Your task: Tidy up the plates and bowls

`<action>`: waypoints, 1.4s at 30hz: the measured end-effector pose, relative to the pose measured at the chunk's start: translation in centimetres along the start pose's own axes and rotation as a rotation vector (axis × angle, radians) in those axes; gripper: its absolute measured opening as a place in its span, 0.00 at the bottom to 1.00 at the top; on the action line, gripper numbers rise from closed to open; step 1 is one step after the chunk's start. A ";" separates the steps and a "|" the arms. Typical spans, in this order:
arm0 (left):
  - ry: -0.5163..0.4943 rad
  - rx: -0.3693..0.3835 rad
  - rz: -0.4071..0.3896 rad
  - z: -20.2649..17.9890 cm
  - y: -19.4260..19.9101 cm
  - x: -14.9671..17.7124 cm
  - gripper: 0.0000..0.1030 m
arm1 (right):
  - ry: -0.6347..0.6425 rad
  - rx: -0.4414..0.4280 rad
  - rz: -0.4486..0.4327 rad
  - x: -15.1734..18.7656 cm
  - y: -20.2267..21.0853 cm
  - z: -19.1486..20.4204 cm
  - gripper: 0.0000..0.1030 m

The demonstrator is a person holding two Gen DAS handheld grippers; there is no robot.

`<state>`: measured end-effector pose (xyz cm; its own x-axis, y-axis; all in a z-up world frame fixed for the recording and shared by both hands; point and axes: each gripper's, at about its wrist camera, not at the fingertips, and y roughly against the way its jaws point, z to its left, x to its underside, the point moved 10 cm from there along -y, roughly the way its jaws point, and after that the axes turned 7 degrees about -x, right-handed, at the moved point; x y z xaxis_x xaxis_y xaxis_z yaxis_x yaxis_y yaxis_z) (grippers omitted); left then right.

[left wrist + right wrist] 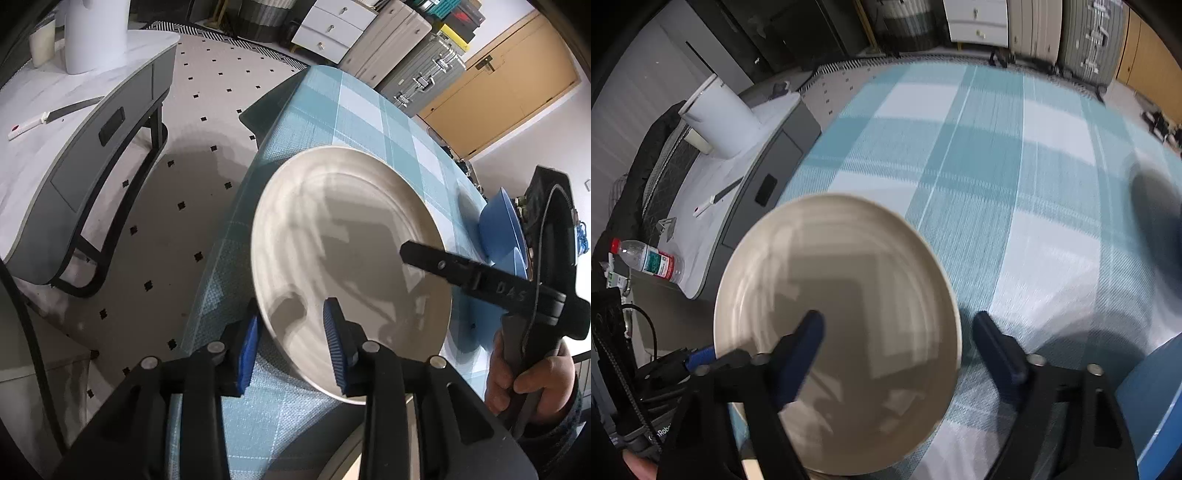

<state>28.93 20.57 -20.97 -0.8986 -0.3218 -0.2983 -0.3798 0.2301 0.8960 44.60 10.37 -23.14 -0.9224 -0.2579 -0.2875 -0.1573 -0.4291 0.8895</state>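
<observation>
I am working at the table (pixel 369 122) with its blue checked cloth, and the cream plate (pixel 347 258) is lying near the table's near edge, part of it overhanging. My left gripper (pixel 295 347) is straddling the plate's near rim: one blue pad sits under the edge, the other over the inner face, and the jaws are slack, not pinching, so the plate is resting on its own. My right gripper (pixel 897 343) is hovering above the plate's opposite side with the jaws standing wide; one finger is over the plate's inside, the other out over the cloth past the rim, and nothing is clamped.

To do this well, I judge I should be bringing the right jaws down squarely over the rim, closing only once the edge sits deep between the pads, and keeping the plate level so the overhanging part does not tip it off the table.

The left wrist view is showing the blue bowls (pixel 502 229) stacked beyond the plate, my right hand (pixel 528 376) on its handle, and the floor beside the table. The right wrist view is showing only a blue corner of something at its lower right, but it gives the side counter with a water bottle (pixel 650 260) and a white jug (pixel 720 118).
</observation>
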 end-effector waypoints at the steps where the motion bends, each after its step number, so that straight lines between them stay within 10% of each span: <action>1: 0.001 0.003 0.000 0.0 0.0 0.0 0.31 | -0.007 -0.013 0.015 0.2 -0.3 0.0 0.73; 17: 0.056 0.012 -0.008 0.3 0.2 -0.3 0.31 | -0.023 0.018 -0.005 0.6 0.5 -1.4 0.21; 42: 0.026 -0.016 -0.030 -1.0 2.1 -0.2 0.31 | -0.025 0.002 -0.061 0.7 3.5 -0.9 0.19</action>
<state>28.51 20.20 -18.73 -0.8806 -0.3525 -0.3166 -0.4029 0.2057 0.8918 43.74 7.92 -20.55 -0.9195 -0.2100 -0.3324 -0.2142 -0.4415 0.8713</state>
